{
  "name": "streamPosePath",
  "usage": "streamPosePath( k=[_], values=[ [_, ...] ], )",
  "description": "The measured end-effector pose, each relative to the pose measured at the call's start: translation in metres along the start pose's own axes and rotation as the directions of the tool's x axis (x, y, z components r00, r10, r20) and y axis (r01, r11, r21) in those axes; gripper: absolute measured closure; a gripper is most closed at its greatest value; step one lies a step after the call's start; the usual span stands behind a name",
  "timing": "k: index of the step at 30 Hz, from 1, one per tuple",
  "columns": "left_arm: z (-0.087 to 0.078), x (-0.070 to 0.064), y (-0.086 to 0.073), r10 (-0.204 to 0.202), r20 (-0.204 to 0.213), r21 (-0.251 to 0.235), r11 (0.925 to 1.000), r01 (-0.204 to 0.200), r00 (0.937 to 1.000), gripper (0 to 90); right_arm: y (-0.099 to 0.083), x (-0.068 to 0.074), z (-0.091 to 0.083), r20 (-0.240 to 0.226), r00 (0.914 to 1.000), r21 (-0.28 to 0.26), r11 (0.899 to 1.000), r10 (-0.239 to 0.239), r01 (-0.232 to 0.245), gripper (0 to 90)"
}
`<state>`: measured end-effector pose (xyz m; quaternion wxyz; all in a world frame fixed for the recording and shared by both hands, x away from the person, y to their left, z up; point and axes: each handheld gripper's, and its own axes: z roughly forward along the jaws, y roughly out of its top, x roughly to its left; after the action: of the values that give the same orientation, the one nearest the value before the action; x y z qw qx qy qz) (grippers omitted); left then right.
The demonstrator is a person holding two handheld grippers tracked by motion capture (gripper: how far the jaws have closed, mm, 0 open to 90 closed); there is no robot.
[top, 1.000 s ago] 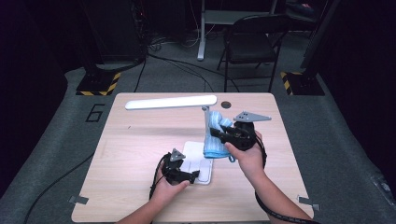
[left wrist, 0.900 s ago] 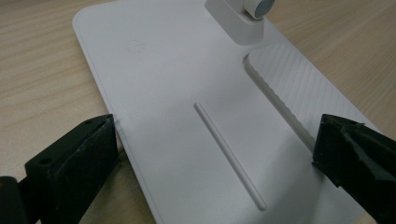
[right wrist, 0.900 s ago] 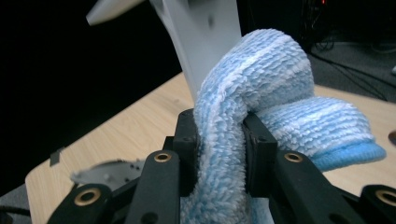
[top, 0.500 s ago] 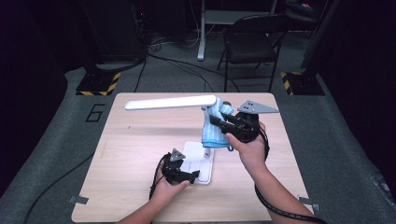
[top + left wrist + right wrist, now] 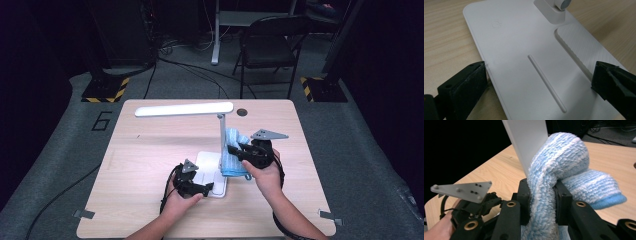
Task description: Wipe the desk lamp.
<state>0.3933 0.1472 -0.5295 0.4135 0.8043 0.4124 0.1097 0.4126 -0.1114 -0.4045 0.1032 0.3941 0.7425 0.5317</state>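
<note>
Blue-and-white striped terry cloth (image 5: 564, 172), bunched into a thick fold, sat clamped between the jaws of the right tongs (image 5: 541, 202), which were closed hard on it so that the pile bulged out above and to the side; in the high view the same cloth (image 5: 234, 155) pressed against the slim white upright post (image 5: 222, 140) of the white desk lamp, low down and just above the flat white plastic lamp base (image 5: 207, 167). The left tongs (image 5: 209, 188) straddled the near end of that base, and in the left gripper view its jaws stood wide apart, one at each long edge of the base (image 5: 524, 50), the left one touching the rim (whether the right one touched could not be told), so they looked to be steadying the lamp, not lifting it. The long white lamp head (image 5: 184, 109) hung level over the pale wooden table (image 5: 150, 150), well above both hands. The step in hand appeared to be wiping the post while the base was braced. The next move would probably call for sliding the cloth along the post with steady sideways pressure, keeping the grip firm on the fold, and holding the base down so the light lamp neither tipped nor skidded.
</note>
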Motion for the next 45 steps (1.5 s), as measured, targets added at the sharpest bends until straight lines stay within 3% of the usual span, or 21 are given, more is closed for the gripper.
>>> streamPosePath(
  k=[6,18,22,32,45],
  values=[
    [0.0,0.0,0.0,0.005,-0.001,0.002,1.0,-0.005,1.0,0.0,-0.005,-0.005,-0.006,0.005,0.9999,-0.023,1.0,0.01,-0.01,71.0],
    [0.0,0.001,0.0,0.004,-0.001,0.003,1.0,-0.004,1.0,0.1,-0.005,-0.005,-0.029,0.041,0.9982,-0.056,0.997,-0.044,0.046,70.6],
    [0.0,0.001,0.0,0.003,0.0,0.003,1.0,-0.003,1.0,0.1,-0.008,-0.012,-0.04,0.064,0.9966,-0.066,0.996,-0.052,0.056,70.3],
    [0.0,0.001,0.0,0.004,0.0,0.002,1.0,-0.004,1.0,0.1,-0.016,-0.035,-0.069,0.123,0.9923,-0.084,0.996,-0.016,0.026,69.7],
    [0.0,0.001,0.0,-0.002,0.002,0.001,1.0,0.002,1.0,0.1,-0.047,-0.057,-0.089,0.218,0.9759,-0.088,0.996,0.01,0.009,68.6]
  ],
)
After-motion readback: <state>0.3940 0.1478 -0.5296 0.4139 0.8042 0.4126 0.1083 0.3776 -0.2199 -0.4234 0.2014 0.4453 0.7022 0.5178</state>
